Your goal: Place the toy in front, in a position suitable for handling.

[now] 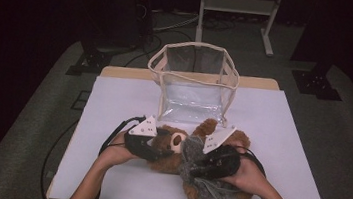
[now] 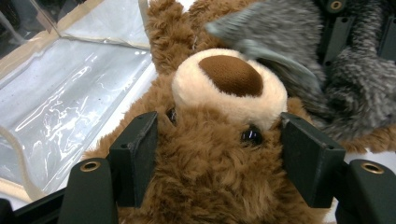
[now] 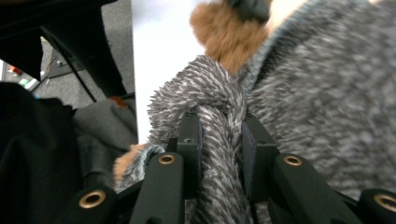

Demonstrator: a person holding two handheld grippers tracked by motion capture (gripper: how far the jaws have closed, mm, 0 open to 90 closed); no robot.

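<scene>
A brown teddy bear [image 1: 170, 161] lies on the white tabletop [image 1: 119, 98] in the high view, wearing a grey knit garment [image 1: 191, 149]. My left gripper [image 1: 163, 147] comes from the left, its jaws pressed on either side of the bear's head [image 2: 229, 84], just behind the cream muzzle, in the left gripper view [image 2: 219, 123]. My right gripper [image 1: 195, 171] lies over the bear's body from the right. In the right gripper view [image 3: 219, 126] its jaws pinch a bunched fold of the grey garment [image 3: 317, 93], with brown fur [image 3: 224, 32] showing above.
A clear plastic bag with a cream trim [image 1: 194, 81] stands open at the table's far middle, just behind the bear; its wall [image 2: 70, 93] shows beside the bear's head. Cables trail off the left table edge. A white frame's legs [image 1: 201, 17] stand on the floor beyond.
</scene>
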